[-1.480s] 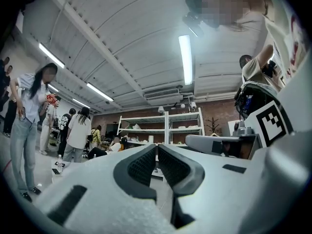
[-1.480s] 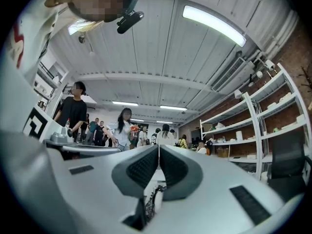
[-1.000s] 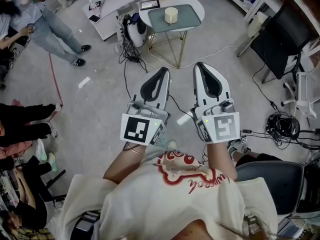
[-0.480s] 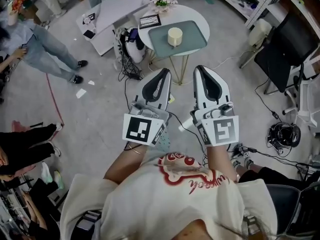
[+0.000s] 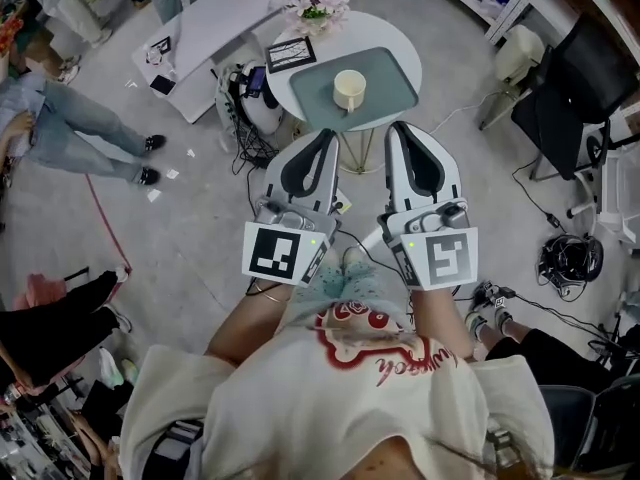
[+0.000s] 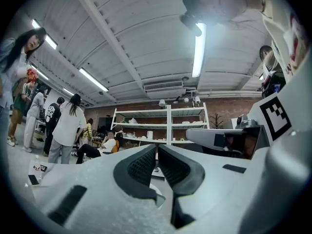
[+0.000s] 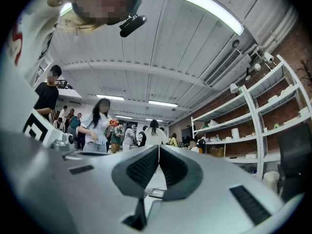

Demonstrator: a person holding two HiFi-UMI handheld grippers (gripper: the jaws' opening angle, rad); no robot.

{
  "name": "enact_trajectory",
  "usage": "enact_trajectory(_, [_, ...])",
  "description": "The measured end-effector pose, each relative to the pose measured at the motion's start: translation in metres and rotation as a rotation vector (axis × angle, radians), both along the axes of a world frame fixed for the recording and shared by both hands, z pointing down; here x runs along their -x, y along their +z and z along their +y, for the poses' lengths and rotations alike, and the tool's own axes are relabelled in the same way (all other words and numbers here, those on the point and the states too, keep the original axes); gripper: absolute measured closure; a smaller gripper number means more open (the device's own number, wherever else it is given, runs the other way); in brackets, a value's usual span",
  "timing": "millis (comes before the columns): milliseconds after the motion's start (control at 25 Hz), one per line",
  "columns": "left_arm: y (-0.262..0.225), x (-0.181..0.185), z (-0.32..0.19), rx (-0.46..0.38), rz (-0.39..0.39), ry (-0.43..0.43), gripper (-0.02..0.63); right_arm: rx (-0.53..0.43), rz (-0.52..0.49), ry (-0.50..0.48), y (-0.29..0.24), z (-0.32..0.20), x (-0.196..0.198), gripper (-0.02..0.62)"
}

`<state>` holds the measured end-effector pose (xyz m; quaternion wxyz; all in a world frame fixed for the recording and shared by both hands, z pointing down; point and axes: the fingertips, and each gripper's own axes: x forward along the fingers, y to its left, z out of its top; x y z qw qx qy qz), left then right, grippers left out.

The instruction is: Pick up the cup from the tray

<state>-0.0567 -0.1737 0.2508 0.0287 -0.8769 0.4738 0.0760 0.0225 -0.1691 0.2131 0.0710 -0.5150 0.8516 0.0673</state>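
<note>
In the head view a cream cup (image 5: 349, 89) stands upright on a grey-green tray (image 5: 392, 86), which lies on a round white table (image 5: 396, 31). My left gripper (image 5: 326, 138) and right gripper (image 5: 399, 129) are held side by side just short of the table's near edge, both pointing toward it. Each has its jaws closed tip to tip with nothing between them. The left gripper (image 6: 157, 147) and the right gripper (image 7: 159, 148) look the same in their own views, and neither of those views shows the cup.
Flowers (image 5: 318, 6) and a framed card (image 5: 291, 53) share the table. A long white bench (image 5: 210, 26) stands beyond it to the left, a black chair (image 5: 585, 73) to the right. Cables (image 5: 568, 258) lie on the floor. A person (image 5: 60, 138) stands at left.
The table with the tray and cup has come nearer in the head view. Both grippers have moved forward together toward it, still shut.
</note>
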Motion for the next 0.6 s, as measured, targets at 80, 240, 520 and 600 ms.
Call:
enact_trajectory(80, [0.003,0.000,-0.009,0.010,0.003,-0.006,0.580,0.013,0.001,-0.002,0.004,-0.010,0.000,0.569])
enact_trajectory(240, [0.008,0.000,-0.022,0.020,0.005,-0.001,0.580,0.023,-0.001,-0.004,0.009,-0.029,0.003,0.569])
enact_trajectory(520, [0.025,0.001,-0.046,0.045,0.014,-0.021,0.580,0.060,0.002,-0.013,0.034,-0.056,0.005,0.569])
enact_trajectory(600, [0.030,0.001,-0.050,0.053,0.017,-0.022,0.580,0.080,0.003,-0.011,0.047,-0.063,0.004,0.569])
